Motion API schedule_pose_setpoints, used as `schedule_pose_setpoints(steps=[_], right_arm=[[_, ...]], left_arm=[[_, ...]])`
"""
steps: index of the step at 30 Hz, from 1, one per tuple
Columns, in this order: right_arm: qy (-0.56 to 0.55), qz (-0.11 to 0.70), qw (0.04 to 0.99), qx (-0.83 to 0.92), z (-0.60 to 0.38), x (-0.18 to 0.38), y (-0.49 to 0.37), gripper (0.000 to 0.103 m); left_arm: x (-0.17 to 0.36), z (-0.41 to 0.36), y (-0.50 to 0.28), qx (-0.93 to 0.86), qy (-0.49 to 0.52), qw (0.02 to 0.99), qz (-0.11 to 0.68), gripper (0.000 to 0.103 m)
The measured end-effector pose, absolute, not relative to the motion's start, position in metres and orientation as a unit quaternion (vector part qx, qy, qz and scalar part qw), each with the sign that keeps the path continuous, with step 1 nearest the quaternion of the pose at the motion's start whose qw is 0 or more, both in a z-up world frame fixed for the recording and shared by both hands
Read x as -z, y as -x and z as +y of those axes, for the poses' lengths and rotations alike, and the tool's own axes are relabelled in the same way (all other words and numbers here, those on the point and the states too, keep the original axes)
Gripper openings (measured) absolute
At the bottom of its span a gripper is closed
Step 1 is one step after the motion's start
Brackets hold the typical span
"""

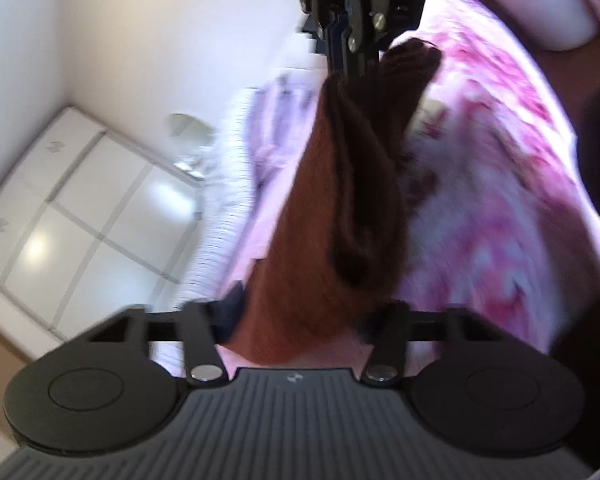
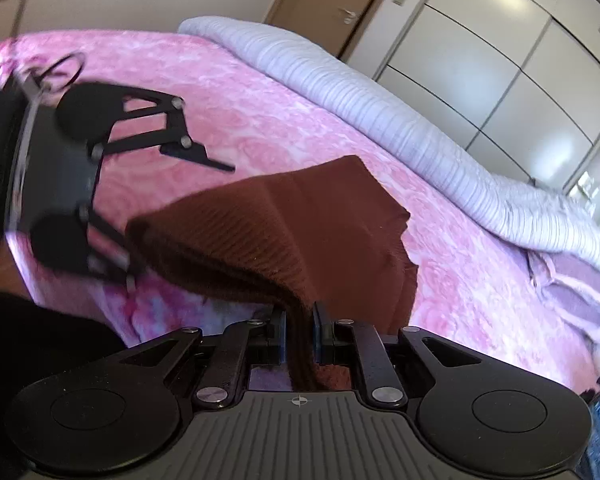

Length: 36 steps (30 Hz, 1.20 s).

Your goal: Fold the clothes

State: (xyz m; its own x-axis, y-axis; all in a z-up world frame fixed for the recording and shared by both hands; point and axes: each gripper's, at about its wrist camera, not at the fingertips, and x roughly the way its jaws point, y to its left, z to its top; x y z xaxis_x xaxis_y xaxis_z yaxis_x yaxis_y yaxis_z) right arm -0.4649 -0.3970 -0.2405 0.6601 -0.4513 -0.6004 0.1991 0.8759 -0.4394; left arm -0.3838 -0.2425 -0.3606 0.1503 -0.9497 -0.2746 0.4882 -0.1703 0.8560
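While clamped on brown garment [image 2: 284,220]: right tongs [image 2: 299,334] | left tongs [image 2: 140,236]: state unclear | pink bedspread [image 2: 260,112] below

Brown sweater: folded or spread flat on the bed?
Neither flat nor neatly folded: the brown sweater hangs bunched and doubled over, lifted above the pink blanket.
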Motion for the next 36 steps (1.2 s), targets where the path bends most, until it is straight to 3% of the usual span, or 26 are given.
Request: schedule_pose_setpoints(steps=[3, 6, 15, 21, 30, 36], right_arm=[[0.215, 0.385, 0.880, 0.176, -0.387, 0.255, 0.462, 0.011], [0.251, 0.396, 0.867, 0.167, -0.374, 0.262, 0.465, 0.010], [0.289, 0.406, 0.857, 0.127, -0.301, 0.237, 0.513, 0.009], [0.322, 0.396, 0.848, 0.141, -0.262, 0.205, 0.537, 0.009], [0.418, 0.358, 0.820, 0.158, -0.310, 0.164, 0.496, 0.010], [0.432, 0.354, 0.815, 0.155, -0.405, 0.174, 0.405, 0.010]], left_arm=[[0.354, -0.237, 0.376, 0.619, -0.483, 0.560, -0.263, 0.013], [0.338, -0.232, 0.367, 0.640, -0.489, 0.533, -0.257, 0.011], [0.268, -0.160, 0.368, 0.752, -0.469, 0.440, -0.145, 0.010], [0.225, -0.127, 0.380, 0.794, -0.421, 0.431, -0.088, 0.010], [0.163, -0.196, 0.316, 0.796, -0.320, 0.514, 0.006, 0.010], [0.167, -0.296, 0.236, 0.777, -0.275, 0.553, 0.120, 0.010]])
